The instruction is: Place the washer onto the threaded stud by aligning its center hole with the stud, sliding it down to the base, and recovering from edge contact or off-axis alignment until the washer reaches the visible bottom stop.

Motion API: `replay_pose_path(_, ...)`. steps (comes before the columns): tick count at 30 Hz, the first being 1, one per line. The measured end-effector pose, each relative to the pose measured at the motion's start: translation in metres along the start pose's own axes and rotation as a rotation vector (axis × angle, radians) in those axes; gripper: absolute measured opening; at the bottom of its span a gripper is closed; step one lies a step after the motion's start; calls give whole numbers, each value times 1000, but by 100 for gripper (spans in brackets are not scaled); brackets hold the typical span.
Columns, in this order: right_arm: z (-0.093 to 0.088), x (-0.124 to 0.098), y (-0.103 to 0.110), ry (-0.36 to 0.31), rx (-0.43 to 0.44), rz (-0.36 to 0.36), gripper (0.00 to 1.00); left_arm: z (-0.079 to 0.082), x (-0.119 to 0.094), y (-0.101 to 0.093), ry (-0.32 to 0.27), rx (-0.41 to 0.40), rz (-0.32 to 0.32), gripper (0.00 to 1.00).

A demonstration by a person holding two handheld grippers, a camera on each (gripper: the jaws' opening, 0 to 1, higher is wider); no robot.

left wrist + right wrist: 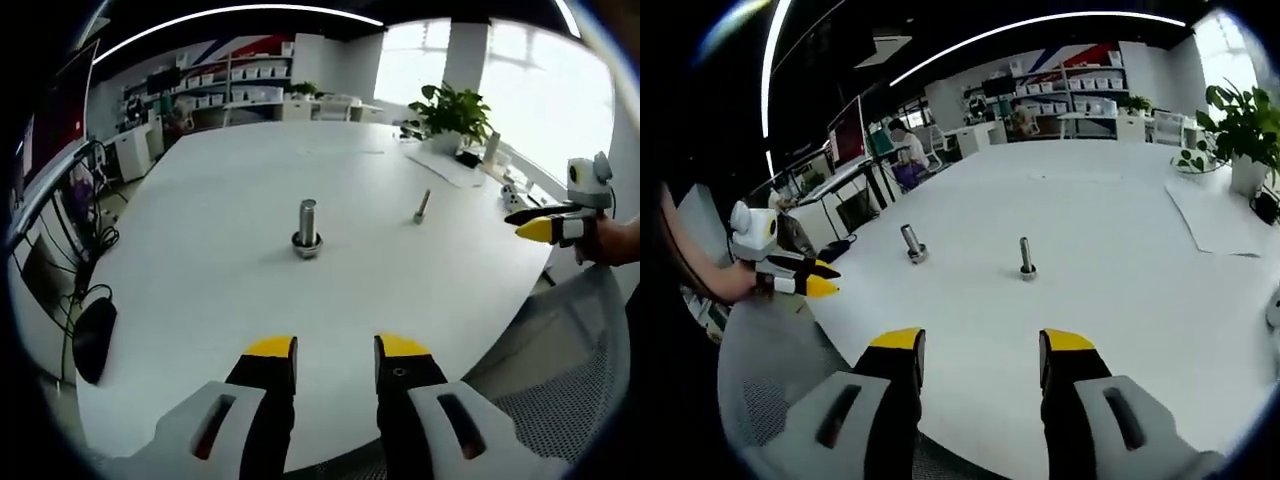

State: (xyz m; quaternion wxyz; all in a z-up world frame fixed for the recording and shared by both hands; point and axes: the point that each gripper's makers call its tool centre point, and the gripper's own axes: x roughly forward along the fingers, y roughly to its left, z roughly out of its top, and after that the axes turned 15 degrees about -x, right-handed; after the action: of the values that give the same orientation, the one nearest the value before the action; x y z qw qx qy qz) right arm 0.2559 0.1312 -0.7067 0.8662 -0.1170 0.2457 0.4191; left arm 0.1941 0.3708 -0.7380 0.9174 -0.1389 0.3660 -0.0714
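At centre frame of the left gripper view, on the white table (pixel 200 300), the thicker threaded stud (pixel 307 220) stands upright with a dark ring (pixel 307 243) around its foot. I take that ring for the washer, already low on the stud, though it is too small for me to tell it from a nut or bolt head. A slimmer stud (pixel 422 206) stands right of centre, well apart from the first.

I count two studs, one ring and two grippers.

In the right gripper view the same pair shows at mid-frame, the thicker stud (pixel 912 243) left of the slimmer one (pixel 1026 258).

My left gripper (pixel 335 360) and right gripper (pixel 982 355) both sit at the bottom of their frames, jaws parted and holding nothing.

I judge the washer light, stiff, thin and slick. It would be best pinched across its outer rim, leaving the hole free.
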Motion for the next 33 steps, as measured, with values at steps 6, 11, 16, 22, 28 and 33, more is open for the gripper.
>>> replay_pose_path(6, -1, 5, 1, -4, -48, -2, 48, -1, 0, 4, 4, -8, 21, 29)
replay_pose_path(11, -10, 8, 5, 28, -54, 12, 47, 0, 0, 4, 2, -14, 22, 29)
replay_pose_path(16, -12, 10, 14, 34, -93, 49, 45, 1, 0, 2, -3, -36, 17, 32)
replay_pose_path(22, -16, 10, 15, 52, -110, 58, 43, 0, 0, 5, 1, -33, 32, 32)
replay_pose_path(28, -16, 9, 21, 42, -120, 73, 43, 1, -1, 7, -11, -33, 44, 31)
replay_pose_path(33, -18, 9, 18, 57, -140, 64, 43, 5, -3, 10, -32, -46, 52, 31)
